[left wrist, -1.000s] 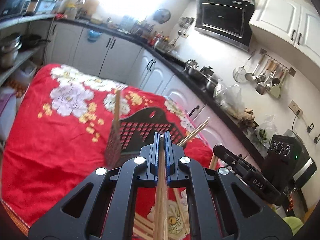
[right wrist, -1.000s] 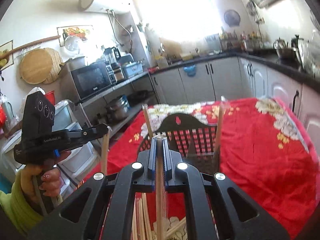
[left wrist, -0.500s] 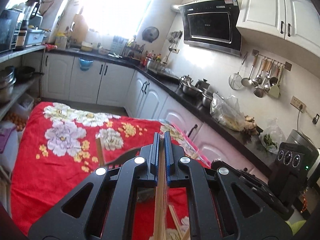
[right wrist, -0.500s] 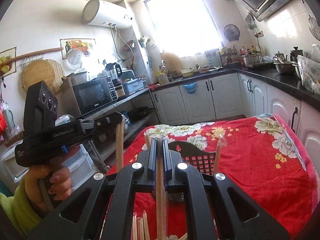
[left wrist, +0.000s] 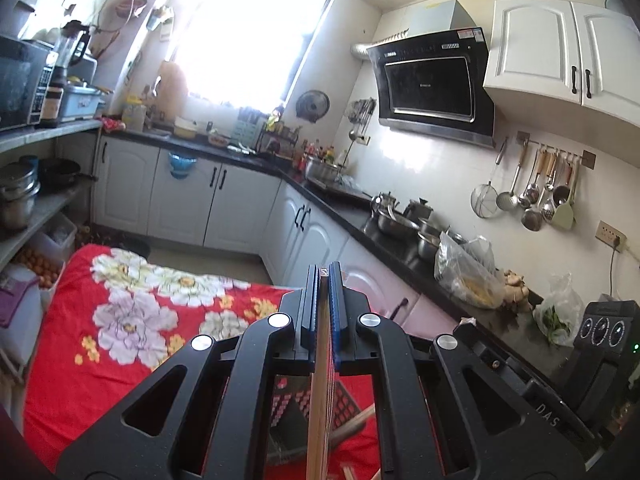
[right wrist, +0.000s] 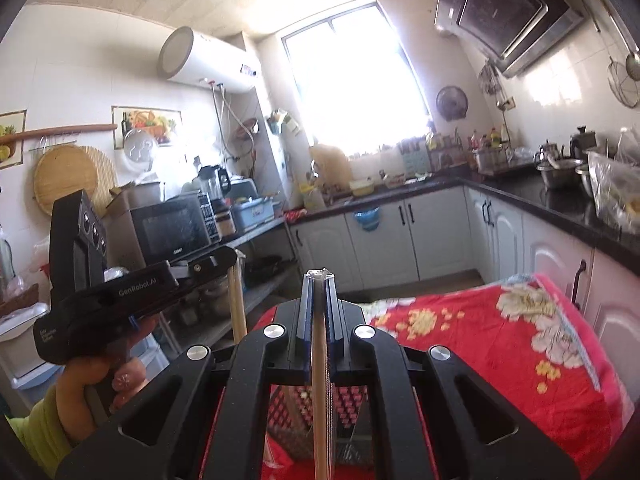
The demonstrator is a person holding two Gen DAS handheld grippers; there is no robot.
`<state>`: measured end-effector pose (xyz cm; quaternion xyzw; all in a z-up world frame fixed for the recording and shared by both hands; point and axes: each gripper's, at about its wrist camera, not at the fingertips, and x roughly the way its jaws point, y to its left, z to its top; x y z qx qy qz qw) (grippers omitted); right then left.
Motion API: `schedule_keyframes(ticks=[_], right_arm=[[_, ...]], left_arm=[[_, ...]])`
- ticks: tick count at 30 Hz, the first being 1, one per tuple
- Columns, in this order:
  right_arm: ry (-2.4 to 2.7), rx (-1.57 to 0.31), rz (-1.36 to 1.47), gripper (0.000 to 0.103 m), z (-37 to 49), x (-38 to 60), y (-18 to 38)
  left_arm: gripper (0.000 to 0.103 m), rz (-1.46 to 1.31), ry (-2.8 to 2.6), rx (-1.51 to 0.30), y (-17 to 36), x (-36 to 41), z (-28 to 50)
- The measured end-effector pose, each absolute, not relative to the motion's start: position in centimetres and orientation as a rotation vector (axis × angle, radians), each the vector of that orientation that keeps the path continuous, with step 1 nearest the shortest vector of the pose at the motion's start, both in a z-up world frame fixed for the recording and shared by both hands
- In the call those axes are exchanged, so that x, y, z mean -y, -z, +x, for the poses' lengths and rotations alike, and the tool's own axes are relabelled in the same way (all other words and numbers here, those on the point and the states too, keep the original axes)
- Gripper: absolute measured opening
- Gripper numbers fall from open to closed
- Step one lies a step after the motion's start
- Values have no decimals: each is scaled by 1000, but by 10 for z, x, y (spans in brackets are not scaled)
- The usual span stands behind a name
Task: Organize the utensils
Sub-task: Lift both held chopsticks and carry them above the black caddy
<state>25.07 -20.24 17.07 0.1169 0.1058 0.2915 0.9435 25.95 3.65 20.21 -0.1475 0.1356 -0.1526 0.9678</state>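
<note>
one chopstick clamped upright in each claw, left claw, right claw

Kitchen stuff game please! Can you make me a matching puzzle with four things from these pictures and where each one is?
Things:
1. Chopstick
2. Water heater
3. Ladles
4. Black basket

Places:
A. High on the wall by the window
B. On the red flowery cloth
C. Pinched in the right tool
D. Hanging on a wall rail

Pairs: 1-C, 2-A, 3-D, 4-B
</note>
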Motion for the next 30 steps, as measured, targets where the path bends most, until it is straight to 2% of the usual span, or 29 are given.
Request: schedule_keyframes(ticks=[16,30], right_arm=[[-498,-49,282,6,281,221,-196],[-450,-9,250,6,300,214,-161]], left_arm=[[2,-271,225,-163,-205,-16,284],[3,-280,142,-110,-160,-17,290]])
